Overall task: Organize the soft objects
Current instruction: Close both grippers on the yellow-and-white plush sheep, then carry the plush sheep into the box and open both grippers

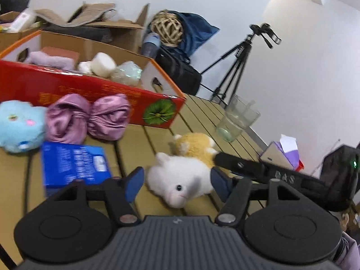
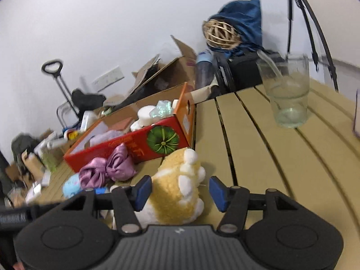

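A white plush animal (image 1: 180, 177) lies on the slatted tan table (image 1: 135, 139), and my left gripper (image 1: 177, 183) is shut on it, a blue pad against each flank. Behind it lies an orange-and-white plush (image 1: 195, 146). In the right wrist view this orange plush (image 2: 175, 193) sits between the pads of my right gripper (image 2: 180, 193). The left pad touches it, while a small gap shows at the right pad, so the jaws stand open. A red cardboard box (image 1: 90, 90) at the back left holds a lavender towel (image 1: 51, 59) and a white roll (image 1: 103, 64).
A purple satin bundle (image 1: 87, 119), a light blue plush (image 1: 20, 126) and a blue packet (image 1: 74, 164) lie in front of the box. A drinking glass (image 1: 236, 121) and a tissue box (image 1: 283, 153) stand to the right. Cardboard boxes, bags and a tripod (image 1: 236, 67) stand beyond the table.
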`<state>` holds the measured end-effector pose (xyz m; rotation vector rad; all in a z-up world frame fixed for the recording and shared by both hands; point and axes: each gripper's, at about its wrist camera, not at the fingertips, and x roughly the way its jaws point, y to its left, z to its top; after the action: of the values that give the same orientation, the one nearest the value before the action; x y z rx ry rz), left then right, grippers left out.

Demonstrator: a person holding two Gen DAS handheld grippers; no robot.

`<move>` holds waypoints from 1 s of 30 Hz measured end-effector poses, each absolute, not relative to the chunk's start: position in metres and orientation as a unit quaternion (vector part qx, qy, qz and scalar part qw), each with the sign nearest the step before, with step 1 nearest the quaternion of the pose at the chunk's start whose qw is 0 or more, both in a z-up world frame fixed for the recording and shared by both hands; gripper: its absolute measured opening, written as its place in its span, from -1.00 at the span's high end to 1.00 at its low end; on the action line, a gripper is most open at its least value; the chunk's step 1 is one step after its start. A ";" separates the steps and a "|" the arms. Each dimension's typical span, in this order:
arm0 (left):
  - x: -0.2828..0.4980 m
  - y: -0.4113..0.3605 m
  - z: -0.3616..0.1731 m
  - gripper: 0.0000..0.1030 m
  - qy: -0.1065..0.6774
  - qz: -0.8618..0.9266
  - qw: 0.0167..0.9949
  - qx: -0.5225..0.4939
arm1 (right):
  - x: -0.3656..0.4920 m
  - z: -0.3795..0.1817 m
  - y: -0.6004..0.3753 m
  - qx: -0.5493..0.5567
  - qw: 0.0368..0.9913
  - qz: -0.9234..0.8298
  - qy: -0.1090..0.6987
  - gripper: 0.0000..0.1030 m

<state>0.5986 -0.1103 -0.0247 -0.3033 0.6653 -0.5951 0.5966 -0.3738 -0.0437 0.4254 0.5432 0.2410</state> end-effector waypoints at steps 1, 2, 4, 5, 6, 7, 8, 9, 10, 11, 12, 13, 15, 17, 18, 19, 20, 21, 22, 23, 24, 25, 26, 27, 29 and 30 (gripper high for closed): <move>0.602 -0.113 -0.029 0.04 0.325 -0.294 0.886 -0.151 | 0.596 -0.046 -0.376 0.226 0.929 0.122 0.265 -0.01; 0.606 -0.116 -0.033 0.19 0.335 -0.297 0.880 -0.159 | 0.598 -0.049 -0.375 0.236 0.926 0.125 0.265 0.07; 0.607 -0.116 -0.037 0.38 0.337 -0.289 0.881 -0.164 | 0.598 -0.054 -0.376 0.247 0.926 0.116 0.261 0.12; 0.608 -0.116 -0.036 0.42 0.338 -0.289 0.881 -0.164 | 0.601 -0.056 -0.376 0.248 0.926 0.115 0.259 0.16; 0.608 -0.115 -0.036 0.43 0.339 -0.290 0.878 -0.171 | 0.601 -0.056 -0.376 0.250 0.926 0.113 0.261 0.18; 0.608 -0.113 -0.036 0.48 0.339 -0.292 0.876 -0.180 | 0.598 -0.054 -0.376 0.252 0.925 0.110 0.262 0.23; 0.607 -0.112 -0.034 0.49 0.337 -0.291 0.877 -0.183 | 0.594 -0.050 -0.375 0.251 0.926 0.106 0.260 0.26; 0.603 -0.110 -0.027 0.49 0.324 -0.292 0.881 -0.183 | 0.589 -0.042 -0.373 0.245 0.929 0.107 0.254 0.26; 0.600 -0.106 -0.017 0.49 0.303 -0.293 0.888 -0.184 | 0.583 -0.030 -0.367 0.231 0.937 0.111 0.237 0.26; 0.599 -0.101 -0.005 0.49 0.285 -0.295 0.892 -0.189 | 0.579 -0.018 -0.363 0.221 0.944 0.116 0.216 0.26; 0.602 -0.095 0.007 0.49 0.272 -0.299 0.893 -0.199 | 0.579 -0.005 -0.359 0.213 0.949 0.122 0.197 0.26; 0.611 -0.090 0.017 0.49 0.268 -0.301 0.891 -0.208 | 0.584 0.007 -0.355 0.209 0.952 0.127 0.182 0.26; 0.640 -0.079 0.037 0.49 0.267 -0.289 0.893 -0.219 | 0.614 0.029 -0.346 0.198 0.956 0.136 0.170 0.26; 0.678 -0.073 0.045 0.68 0.280 -0.299 0.881 -0.237 | 0.656 0.038 -0.339 0.206 0.949 0.145 0.188 0.27; 0.699 -0.072 0.045 0.70 0.292 -0.298 0.875 -0.246 | 0.679 0.038 -0.334 0.210 0.944 0.150 0.205 0.28; 0.717 -0.073 0.044 0.70 0.301 -0.287 0.874 -0.250 | 0.702 0.037 -0.326 0.205 0.941 0.157 0.220 0.28; 0.729 -0.077 0.043 0.70 0.302 -0.285 0.876 -0.244 | 0.717 0.035 -0.319 0.197 0.940 0.160 0.228 0.29; 0.743 -0.082 0.038 0.70 0.307 -0.278 0.879 -0.238 | 0.733 0.032 -0.311 0.183 0.943 0.152 0.232 0.30; 0.754 -0.086 0.032 0.71 0.314 -0.264 0.881 -0.235 | 0.746 0.028 -0.303 0.165 0.948 0.136 0.234 0.32; 0.763 -0.086 0.028 0.72 0.315 -0.259 0.883 -0.232 | 0.756 0.022 -0.298 0.153 0.952 0.118 0.239 0.34; 0.768 -0.088 0.025 0.72 0.317 -0.255 0.885 -0.227 | 0.763 0.017 -0.296 0.146 0.952 0.105 0.248 0.37; 0.771 -0.086 0.023 0.72 0.314 -0.254 0.888 -0.219 | 0.772 0.010 -0.292 0.134 0.953 0.087 0.258 0.81; 0.772 -0.085 0.022 0.69 0.306 -0.257 0.891 -0.217 | 0.775 0.004 -0.289 0.118 0.955 0.075 0.260 0.84; 0.771 -0.081 0.020 0.67 0.301 -0.258 0.892 -0.218 | 0.774 -0.001 -0.284 0.087 0.962 0.056 0.253 0.83; 0.766 -0.073 0.020 0.64 0.305 -0.249 0.896 -0.207 | 0.769 -0.004 -0.282 0.062 0.967 0.040 0.243 0.79; 0.761 -0.066 0.023 0.62 0.299 -0.247 0.899 -0.204 | 0.764 -0.002 -0.285 0.071 0.968 0.039 0.237 0.76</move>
<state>0.7609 -0.0664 0.0226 -0.4225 0.6185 -0.5111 0.7641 -0.2846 -0.0022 0.1427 0.4782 0.0779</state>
